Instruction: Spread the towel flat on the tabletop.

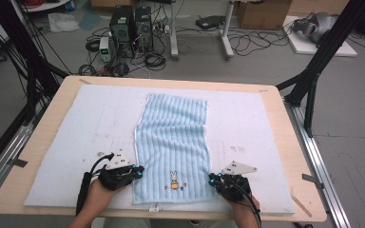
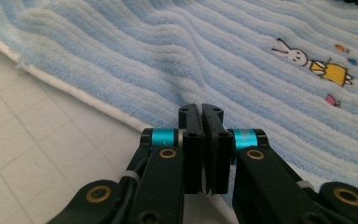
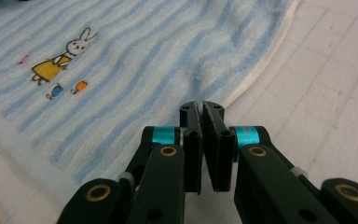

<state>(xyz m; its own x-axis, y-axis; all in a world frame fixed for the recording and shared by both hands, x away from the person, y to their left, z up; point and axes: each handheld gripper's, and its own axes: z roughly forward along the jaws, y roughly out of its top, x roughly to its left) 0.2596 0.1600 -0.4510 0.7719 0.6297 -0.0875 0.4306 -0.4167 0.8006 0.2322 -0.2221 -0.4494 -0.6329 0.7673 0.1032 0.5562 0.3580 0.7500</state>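
A light blue ribbed towel [image 1: 171, 137] with a small embroidered rabbit [image 1: 174, 180] lies lengthwise on the white mat [image 1: 95, 118], its rabbit end nearest me. My left gripper [image 1: 139, 172] sits at the towel's near left edge and my right gripper [image 1: 211, 179] at its near right edge. In the left gripper view the jaws are pressed together at the left gripper [image 2: 200, 109], and a ridge of towel [image 2: 214, 46] runs up to the tips. In the right gripper view the right gripper [image 3: 200, 106] is likewise shut at the hem, with the towel [image 3: 144, 70] puckered toward it.
The mat covers most of a wooden table [image 1: 47, 137], leaving bare wood around its rim. Beyond the far edge, computer towers [image 1: 130, 26], cables and boxes stand on the floor. Black frame legs [image 1: 313, 71] rise at both sides of the table.
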